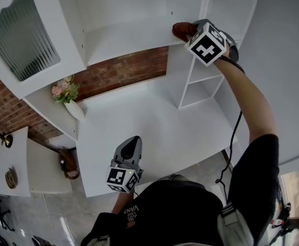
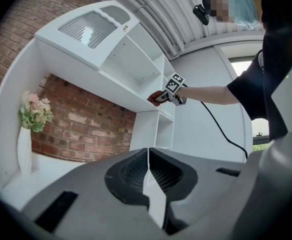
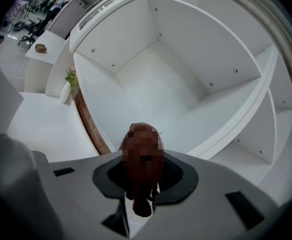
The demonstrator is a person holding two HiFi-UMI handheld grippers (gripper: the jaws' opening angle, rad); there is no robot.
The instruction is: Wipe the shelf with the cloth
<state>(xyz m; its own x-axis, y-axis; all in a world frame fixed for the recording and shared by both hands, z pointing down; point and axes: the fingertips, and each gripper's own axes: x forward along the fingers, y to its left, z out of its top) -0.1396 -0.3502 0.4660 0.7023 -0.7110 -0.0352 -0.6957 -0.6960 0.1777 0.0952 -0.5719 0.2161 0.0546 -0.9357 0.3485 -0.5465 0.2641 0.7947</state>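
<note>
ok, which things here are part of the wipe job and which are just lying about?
Job:
cloth
right gripper, shut on the cloth
shelf

Lying about:
left gripper, shut and empty
flower vase
desk
bag

The shelf (image 1: 124,40) is smooth, matt white board; the cloth (image 1: 183,31) is soft, crumpled reddish-brown fabric. The brick wall (image 1: 121,72) looks rough and matt. The left gripper (image 2: 148,171) is matt grey plastic with ribbed dark pads (image 2: 131,174).
</note>
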